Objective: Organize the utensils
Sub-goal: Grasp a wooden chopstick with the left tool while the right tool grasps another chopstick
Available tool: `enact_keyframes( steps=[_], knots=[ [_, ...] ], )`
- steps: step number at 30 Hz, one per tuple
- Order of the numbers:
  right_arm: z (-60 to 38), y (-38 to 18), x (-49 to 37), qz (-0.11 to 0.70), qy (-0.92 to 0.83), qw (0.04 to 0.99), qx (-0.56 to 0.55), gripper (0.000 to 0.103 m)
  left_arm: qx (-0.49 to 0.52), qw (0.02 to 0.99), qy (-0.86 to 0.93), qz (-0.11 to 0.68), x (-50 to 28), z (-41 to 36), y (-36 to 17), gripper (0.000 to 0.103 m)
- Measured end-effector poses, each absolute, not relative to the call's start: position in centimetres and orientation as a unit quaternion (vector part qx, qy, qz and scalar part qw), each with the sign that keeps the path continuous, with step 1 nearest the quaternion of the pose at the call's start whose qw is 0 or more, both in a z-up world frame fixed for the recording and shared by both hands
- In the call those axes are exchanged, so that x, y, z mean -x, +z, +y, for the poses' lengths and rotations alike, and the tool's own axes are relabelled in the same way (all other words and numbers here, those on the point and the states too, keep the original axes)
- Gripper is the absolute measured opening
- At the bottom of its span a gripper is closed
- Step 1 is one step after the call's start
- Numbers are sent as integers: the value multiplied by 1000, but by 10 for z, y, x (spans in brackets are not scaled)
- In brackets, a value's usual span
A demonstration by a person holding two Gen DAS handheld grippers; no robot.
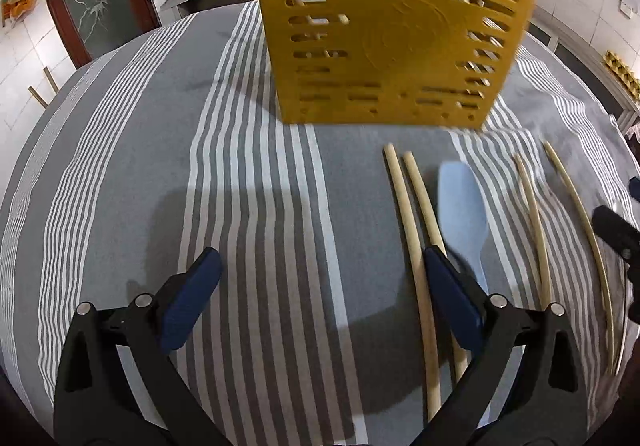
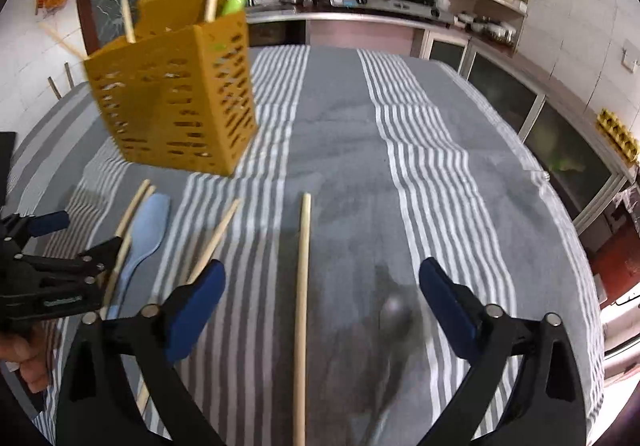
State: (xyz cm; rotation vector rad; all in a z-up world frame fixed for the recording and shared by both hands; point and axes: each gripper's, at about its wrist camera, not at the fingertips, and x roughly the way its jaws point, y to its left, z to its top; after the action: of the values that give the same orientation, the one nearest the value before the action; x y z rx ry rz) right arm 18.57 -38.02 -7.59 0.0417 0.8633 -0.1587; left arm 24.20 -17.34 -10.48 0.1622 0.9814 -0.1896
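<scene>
Grey-and-white striped cloth desk [image 1: 120, 166]: yellow perforated plastic utensil caddy [image 1: 392, 38] upright at far side, pale wooden chopsticks [image 1: 412, 246] and light-blue spatula [image 1: 460, 206] lying before it; left gripper [image 1: 320, 310] and right gripper [image 2: 322, 310] both spread, holding nothing.

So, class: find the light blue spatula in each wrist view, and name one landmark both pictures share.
Left wrist view: the light blue spatula lies right of centre, beside a pair of chopsticks.
Right wrist view: the spatula lies at lower left, below the basket.
Shared landmark: the yellow utensil basket standing on the striped cloth.
</scene>
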Motion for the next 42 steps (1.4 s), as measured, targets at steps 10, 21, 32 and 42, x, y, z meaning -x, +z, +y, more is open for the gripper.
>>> enact_keyframes(
  steps=[10, 21, 32, 42],
  knots=[
    [-378, -93, -217, 461, -59, 885, -25, 54, -66, 863, -121, 486, -269, -184, -100, 66],
    [-370, -95, -224, 486, -56, 872, -12, 43, -72, 857, -151, 487, -273, -207, -97, 10],
    [-381, -93, -231, 483, -34, 874, -48, 6, -70, 852, -148, 497, -278, -211, -88, 4],
    [-380, -49, -211, 426, -10, 902, -73, 6, -65, 871, -163, 458, -256, -199, -51, 4]
  ],
)
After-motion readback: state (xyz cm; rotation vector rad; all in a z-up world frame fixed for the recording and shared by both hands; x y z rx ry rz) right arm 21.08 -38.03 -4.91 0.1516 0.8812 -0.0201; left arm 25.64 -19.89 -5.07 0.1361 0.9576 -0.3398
